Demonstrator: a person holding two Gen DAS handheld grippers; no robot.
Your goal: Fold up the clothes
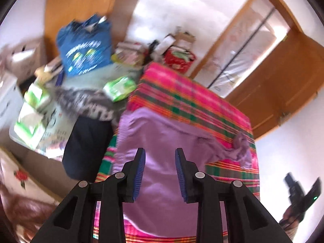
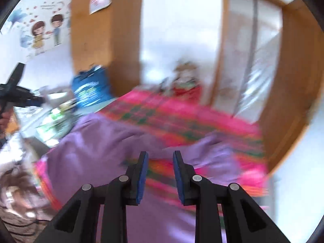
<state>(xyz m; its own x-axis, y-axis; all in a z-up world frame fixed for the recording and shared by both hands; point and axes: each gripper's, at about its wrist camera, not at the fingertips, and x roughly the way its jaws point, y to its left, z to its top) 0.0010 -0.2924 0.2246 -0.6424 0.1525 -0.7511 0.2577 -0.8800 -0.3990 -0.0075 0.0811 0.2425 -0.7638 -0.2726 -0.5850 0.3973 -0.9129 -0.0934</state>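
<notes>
A lilac garment [image 1: 162, 139] lies spread on a pink, green and orange plaid-covered table [image 1: 188, 99], one sleeve bunched toward the right edge [image 1: 241, 147]. My left gripper [image 1: 160, 151] is open and empty, held above the garment's body. In the right wrist view the same garment [image 2: 105, 141] spreads across the plaid table [image 2: 162, 111]. My right gripper [image 2: 160, 155] is open and empty above the gap between body and sleeve [image 2: 214, 149]. The right gripper also shows in the left wrist view [image 1: 301, 190], the left gripper in the right wrist view [image 2: 18, 97]. Both views are blurred.
Left of the table stands a pile: a blue printed shirt [image 1: 85, 46], a grey patterned cloth [image 1: 87, 103], a dark garment [image 1: 87, 145], green packets [image 1: 119, 88] and boxes. A red bag [image 1: 178, 59] sits behind the table. A wooden door [image 1: 283, 85] stands at right.
</notes>
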